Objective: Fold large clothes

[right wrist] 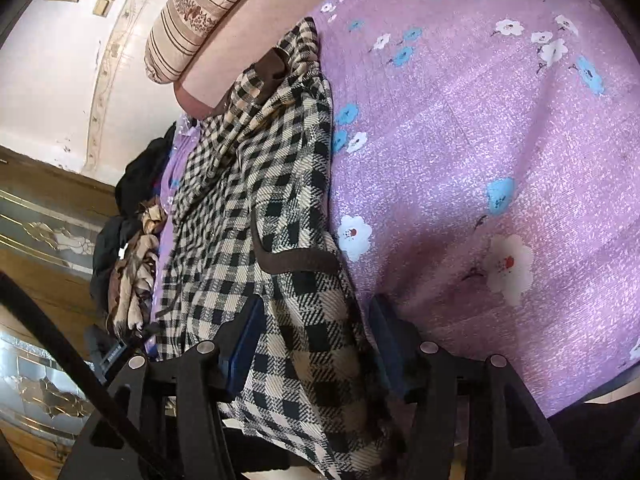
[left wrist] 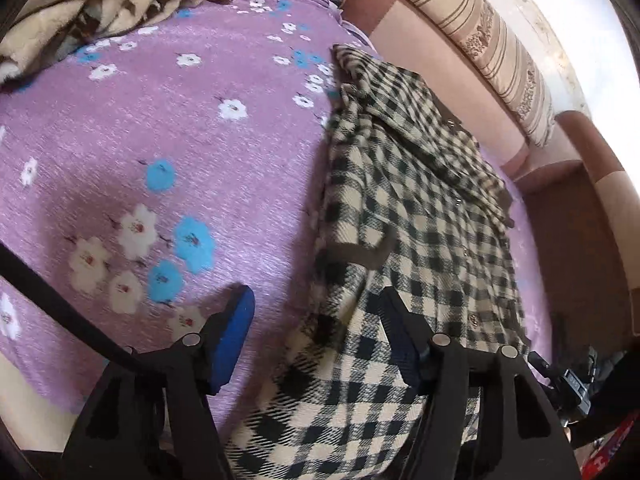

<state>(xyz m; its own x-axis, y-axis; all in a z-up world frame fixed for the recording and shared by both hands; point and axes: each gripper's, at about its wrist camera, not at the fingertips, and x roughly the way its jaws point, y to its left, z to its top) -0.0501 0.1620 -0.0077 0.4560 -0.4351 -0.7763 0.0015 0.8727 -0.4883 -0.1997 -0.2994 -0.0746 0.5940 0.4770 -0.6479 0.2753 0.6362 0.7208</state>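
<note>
two handheld grippers angle down over a bed dressed in a purple flowered sheet point(left wrist: 200, 128), where a black-and-cream checked coat point(left wrist: 408, 216) lies in a long rumpled strip along the side nearest the pink padded headboard point(left wrist: 420, 60). the left gripper point(left wrist: 320, 316) stands with its blue-padded jaws spread wide: one finger point(left wrist: 234, 336) hangs over bare sheet, the other over the near end of the coat, and the cloth between them lies loose, clamped by neither pad. from the opposite end, the right gripper point(right wrist: 316, 320) straddles the coat's edge in the same way, jaws well apart, checked fabric bunched in the gap but not pinched, its outer finger point(right wrist: 390, 344) over the sheet. no earlier view is on hand. a brown-trimmed fold point(right wrist: 296, 260) of the coat sits just ahead of the right gripper. a striped bolster point(left wrist: 480, 40) rests on top of the headboard, and a beige patterned blanket point(left wrist: 100, 4) is heaped at the far corner of the bed.
</note>
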